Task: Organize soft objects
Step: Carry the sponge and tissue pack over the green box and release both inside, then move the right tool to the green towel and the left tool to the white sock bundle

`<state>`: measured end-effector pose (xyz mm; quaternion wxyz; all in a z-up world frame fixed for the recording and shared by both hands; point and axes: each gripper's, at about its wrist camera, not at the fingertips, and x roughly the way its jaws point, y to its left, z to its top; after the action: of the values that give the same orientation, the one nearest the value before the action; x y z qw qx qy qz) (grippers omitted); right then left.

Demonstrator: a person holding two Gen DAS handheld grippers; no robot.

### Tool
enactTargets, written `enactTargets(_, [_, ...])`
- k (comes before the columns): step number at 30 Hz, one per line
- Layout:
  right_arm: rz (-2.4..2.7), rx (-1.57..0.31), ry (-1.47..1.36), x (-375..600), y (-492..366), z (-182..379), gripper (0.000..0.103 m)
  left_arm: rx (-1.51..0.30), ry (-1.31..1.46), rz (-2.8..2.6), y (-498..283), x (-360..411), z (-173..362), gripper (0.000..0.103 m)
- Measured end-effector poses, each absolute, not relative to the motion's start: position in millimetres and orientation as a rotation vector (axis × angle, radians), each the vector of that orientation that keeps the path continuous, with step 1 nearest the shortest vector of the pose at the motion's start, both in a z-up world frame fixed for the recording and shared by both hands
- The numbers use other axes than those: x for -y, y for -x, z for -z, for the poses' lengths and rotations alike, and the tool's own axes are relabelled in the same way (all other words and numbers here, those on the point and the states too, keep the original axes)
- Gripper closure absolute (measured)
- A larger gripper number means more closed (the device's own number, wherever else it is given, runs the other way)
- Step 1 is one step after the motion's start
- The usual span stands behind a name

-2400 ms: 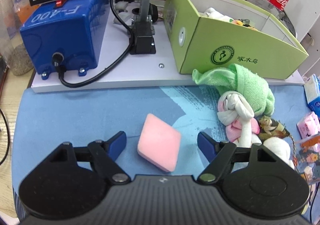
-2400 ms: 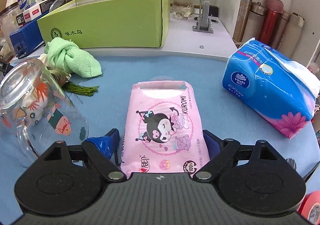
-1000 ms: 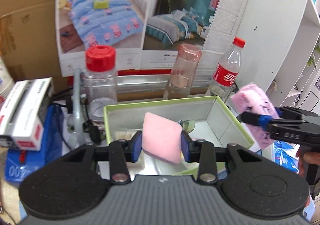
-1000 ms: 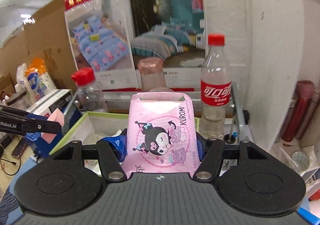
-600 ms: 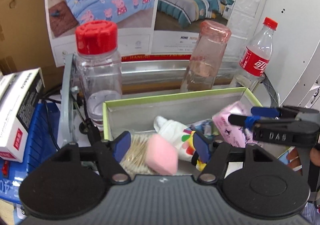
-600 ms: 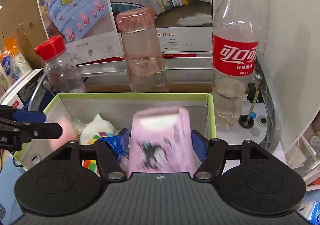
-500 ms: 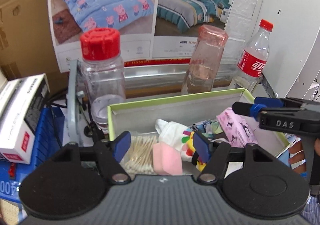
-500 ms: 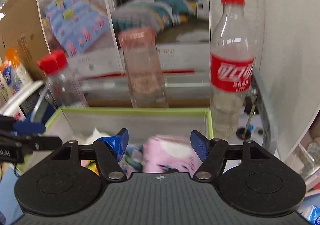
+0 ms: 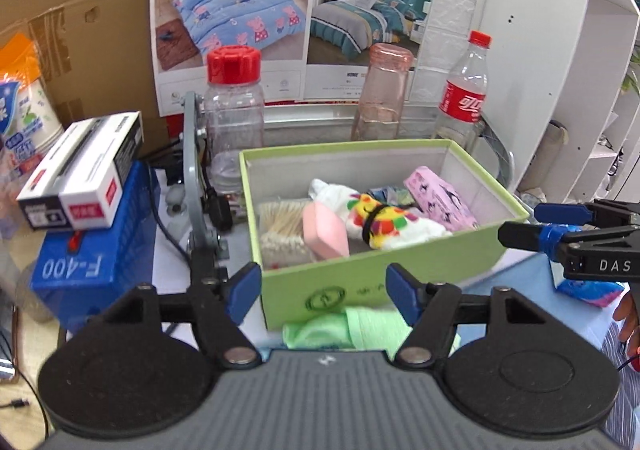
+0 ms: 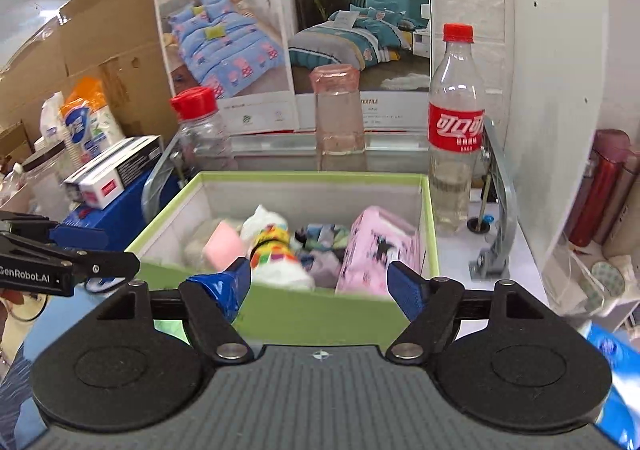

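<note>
Both the left gripper [image 9: 324, 292] and right gripper [image 10: 319, 284] are standing spread and empty, the right's jaws having just been opening. The pink sponge [image 9: 325, 229] and pink tissue pack [image 10: 380, 246] are lying inside the green box [image 9: 360, 282]; the green cloth [image 9: 360, 330] is waiting at the box's front edge, where a careless reach could be pushing the box.

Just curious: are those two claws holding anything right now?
No. The left gripper and right gripper both stand open and empty.

- My left gripper [image 9: 324, 292] is now hanging empty, jaws apart; the pink sponge [image 9: 325, 231] is lying in the green box [image 9: 360, 282].
- My right gripper [image 10: 320, 284], jaws just opening, is empty too; the pink tissue pack [image 10: 380, 246], somewhat blurred, is seemingly resting inside.
</note>
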<state>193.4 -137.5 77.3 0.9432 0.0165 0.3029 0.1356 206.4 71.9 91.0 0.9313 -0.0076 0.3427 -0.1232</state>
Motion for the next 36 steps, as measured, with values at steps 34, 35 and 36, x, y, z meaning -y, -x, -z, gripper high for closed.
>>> enactTargets(34, [-0.430, -0.837, 0.099, 83.9, -205.7, -38.0, 0.037, -1.002, 0.065, 0.529, -209.3, -91.5, -44.0, 0.032])
enactTargets(35, [-0.415, -0.825, 0.078, 91.5, -203.2, -37.9, 0.037, -1.022, 0.057, 0.523, -215.8, -86.1, -39.7, 0.032])
enactTargets(36, [-0.401, -0.810, 0.054, 99.7, -200.0, -38.2, 0.037, -1.042, 0.044, 0.518, -222.5, -80.0, -34.5, 0.032])
